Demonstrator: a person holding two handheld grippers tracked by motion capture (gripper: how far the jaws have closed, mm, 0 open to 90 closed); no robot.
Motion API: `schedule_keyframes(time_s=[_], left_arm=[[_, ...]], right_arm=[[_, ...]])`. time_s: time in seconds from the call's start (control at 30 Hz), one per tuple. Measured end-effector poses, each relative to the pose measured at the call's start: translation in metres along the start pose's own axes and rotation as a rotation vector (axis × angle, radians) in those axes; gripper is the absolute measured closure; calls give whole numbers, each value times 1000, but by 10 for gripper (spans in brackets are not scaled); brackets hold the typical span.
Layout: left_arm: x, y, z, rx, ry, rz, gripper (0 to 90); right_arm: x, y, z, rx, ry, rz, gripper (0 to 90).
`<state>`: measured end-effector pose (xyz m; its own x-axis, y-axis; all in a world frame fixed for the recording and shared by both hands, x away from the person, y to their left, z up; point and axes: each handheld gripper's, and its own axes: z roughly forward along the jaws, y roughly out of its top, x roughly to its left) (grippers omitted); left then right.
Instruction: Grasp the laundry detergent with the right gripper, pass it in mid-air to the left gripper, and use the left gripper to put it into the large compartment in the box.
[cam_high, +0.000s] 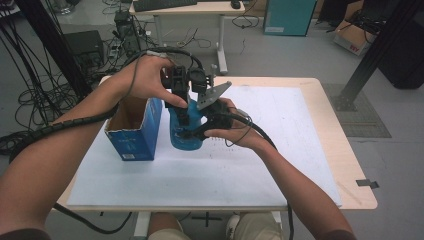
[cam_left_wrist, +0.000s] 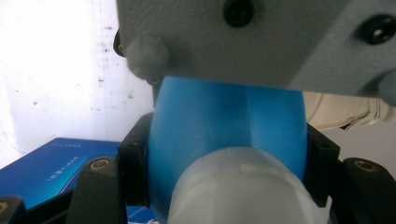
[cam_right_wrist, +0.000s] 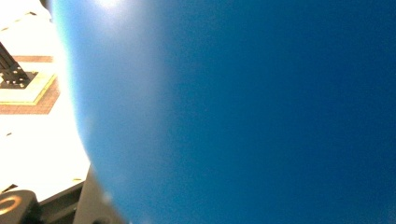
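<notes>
Beside the box, 2 grippers meet at the bottle. Left gripper clamps its neck; right gripper's grip I cannot tell. Uneven pulling could tip it.

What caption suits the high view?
Two hand-held grippers meet on a blue bottle beside an open blue box.

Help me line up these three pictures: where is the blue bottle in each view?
High view: blue bottle left of centre, beside the blue box.
Left gripper view: centre, pinched between the black fingers.
Right gripper view: close up, covering most of the picture.
Shared landmark: the white table sheet.
</notes>
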<state>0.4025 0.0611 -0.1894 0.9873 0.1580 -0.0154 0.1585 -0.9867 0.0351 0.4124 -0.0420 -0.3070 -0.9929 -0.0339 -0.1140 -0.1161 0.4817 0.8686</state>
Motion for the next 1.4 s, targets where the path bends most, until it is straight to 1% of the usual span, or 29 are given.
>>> schedule_keyframes(time_s=[0.03,0.53,0.63,0.7,0.73,0.77,0.8,0.83,0.87,0.93,0.97,1.0,1.03,1.07,1.1,1.13,1.17,1.2,1.23,1.3,1.33,1.37,1.4], left_arm=[[0,0,2,-8,5,2,369],[0,-1,0,-8,10,-2,370],[0,-1,1,-7,4,0,370],[0,-2,0,-3,-3,-9,370],[0,-3,0,-6,8,-5,370],[0,-3,0,-6,8,-5,370],[0,-3,0,-7,6,-8,370],[0,-3,0,-7,-1,-11,370],[0,-4,0,-6,0,-12,370],[0,-4,0,-1,-2,-15,370],[0,-5,0,0,0,-18,370],[1,-5,-1,7,0,-19,370],[1,-6,-1,5,-4,-22,370],[2,-7,-1,3,-2,-23,370],[1,-7,-1,-8,-23,-43,369],[1,-8,-2,-7,-21,-43,370],[2,-8,-2,-2,-30,-48,370],[1,-9,-2,-3,-13,-48,370],[2,-9,-3,7,-29,-52,370],[3,-9,-4,15,-44,-48,369],[1,-9,-3,-22,-44,-97,369],[1,-9,-3,-20,-30,-96,369],[1,-9,-4,-19,-18,-107,369]], right_arm=[[0,0,0,-2,1,1,408],[-1,0,-1,-14,0,0,409],[0,1,0,-16,3,0,409],[-1,1,0,-16,3,-1,408],[0,1,0,-17,5,0,405],[0,1,0,-17,5,0,405],[-2,0,1,-15,-16,-22,400],[-2,0,1,-15,-16,-22,400],[-2,0,1,-16,-15,-18,395],[-1,0,1,-17,-12,-12,380],[-1,0,1,-12,-20,-12,346],[-1,0,1,-12,-20,-12,346],[0,0,0,-10,-13,-4,321],[1,0,0,2,-20,5,293],[1,-1,-1,9,-29,12,277],[0,-2,-3,3,-33,4,243],[0,-2,-3,3,-33,4,243],[-1,-2,-4,6,-36,-2,242],[-3,-4,-4,22,-54,-25,237],[-2,-5,-6,53,-65,-38,222],[-1,-6,-7,66,-66,-35,216],[-1,-8,-8,78,-68,-29,206],[-1,-9,-10,90,-72,-25,176]])
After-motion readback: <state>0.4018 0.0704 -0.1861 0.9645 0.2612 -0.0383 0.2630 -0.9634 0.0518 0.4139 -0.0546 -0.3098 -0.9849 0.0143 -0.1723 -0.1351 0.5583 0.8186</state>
